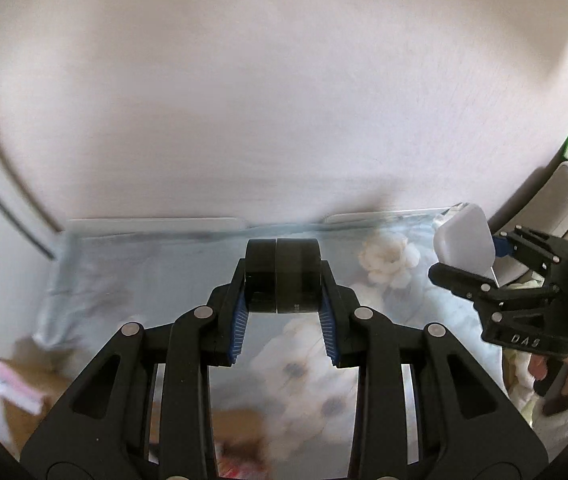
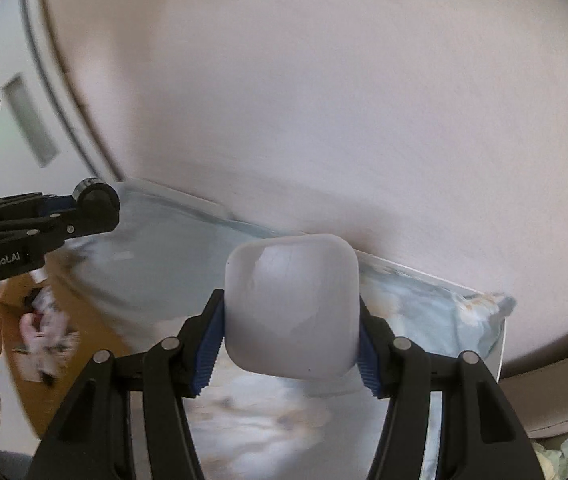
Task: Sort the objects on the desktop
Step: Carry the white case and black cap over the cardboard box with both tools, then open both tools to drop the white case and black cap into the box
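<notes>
My left gripper (image 1: 284, 312) is shut on a black roll of tape (image 1: 282, 276), held edge-on between the blue pads high above a pale blue floral cloth (image 1: 143, 280). In the right wrist view that roll (image 2: 97, 196) shows at the far left in the other gripper. My right gripper (image 2: 290, 344) is shut on a white rounded square case (image 2: 292, 308), which fills the middle of its view. From the left wrist view the same white case (image 1: 464, 240) hangs at the right edge, gripped by the right gripper, with a hand (image 1: 564, 372) below it.
A pale pink wall (image 1: 284, 100) rises behind the cloth-covered surface. A brown cardboard box (image 1: 31, 384) with small items lies at lower left. A white frame edge (image 1: 155, 222) runs along the back. The box (image 2: 43, 328) also shows low at the left, blurred.
</notes>
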The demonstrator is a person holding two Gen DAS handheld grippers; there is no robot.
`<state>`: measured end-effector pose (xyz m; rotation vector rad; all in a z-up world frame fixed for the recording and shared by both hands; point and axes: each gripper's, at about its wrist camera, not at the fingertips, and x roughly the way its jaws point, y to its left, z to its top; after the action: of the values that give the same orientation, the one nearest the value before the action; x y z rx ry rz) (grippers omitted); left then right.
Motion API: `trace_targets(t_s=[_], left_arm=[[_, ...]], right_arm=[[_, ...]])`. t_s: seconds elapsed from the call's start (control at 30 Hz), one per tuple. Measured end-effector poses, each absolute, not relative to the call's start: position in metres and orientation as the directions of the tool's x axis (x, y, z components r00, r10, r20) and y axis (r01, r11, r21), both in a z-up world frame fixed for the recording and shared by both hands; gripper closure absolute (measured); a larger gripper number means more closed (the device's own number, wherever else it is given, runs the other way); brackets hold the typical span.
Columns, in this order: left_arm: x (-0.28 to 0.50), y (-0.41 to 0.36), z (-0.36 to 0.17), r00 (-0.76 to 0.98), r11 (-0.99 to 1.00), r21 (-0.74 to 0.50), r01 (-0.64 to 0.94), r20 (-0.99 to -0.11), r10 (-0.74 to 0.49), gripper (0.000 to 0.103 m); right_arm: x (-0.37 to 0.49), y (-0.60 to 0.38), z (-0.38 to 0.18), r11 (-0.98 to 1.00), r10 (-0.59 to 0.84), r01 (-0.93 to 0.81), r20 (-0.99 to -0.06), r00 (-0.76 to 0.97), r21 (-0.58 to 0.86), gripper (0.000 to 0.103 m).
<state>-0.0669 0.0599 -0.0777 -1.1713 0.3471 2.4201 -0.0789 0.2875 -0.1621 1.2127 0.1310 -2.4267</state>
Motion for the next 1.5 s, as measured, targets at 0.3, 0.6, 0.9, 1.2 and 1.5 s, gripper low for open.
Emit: trace_targets(t_s=[0.3,0.6,0.9,1.2,1.5], left_arm=[[-0.031,-0.038,-0.053,-0.572,-0.921,0.094,-0.377,-0.806,0.152,0.075],[-0.004,-0.131,-0.080,-0.516,-0.951,0.108,-0.291,-0.854,0.060,0.075],[0.009,-0.179,-0.125,-0.428,-0.969,0.043,-0.245,-0.901,0.068,0.075],[0.000,-0.175,-0.138,-0.421,-0.963,0.031,-0.267,-0.903,0.088,0.075],[0.005,-0.170,-0.120,-0.466,-0.959,0.001,-0.285,-0.874,0.138,0.000]], right_arm=[[-0.015,0.190,-0.121,-0.802,-0.447,0.584,-0.775,-0.446,0.126,0.049],[0.032,0.079,-0.166,-0.691,-0.485,0.702,-0.831,-0.272,0.174,0.049],[0.038,0.043,-0.200,-0.682,-0.446,0.702,-0.878,-0.176,0.206,0.049],[0.038,0.038,-0.197,-0.696,-0.434,0.687,-0.884,-0.172,0.208,0.049],[0.039,0.047,-0.197,-0.732,-0.425,0.641,-0.890,-0.165,0.231,0.003]])
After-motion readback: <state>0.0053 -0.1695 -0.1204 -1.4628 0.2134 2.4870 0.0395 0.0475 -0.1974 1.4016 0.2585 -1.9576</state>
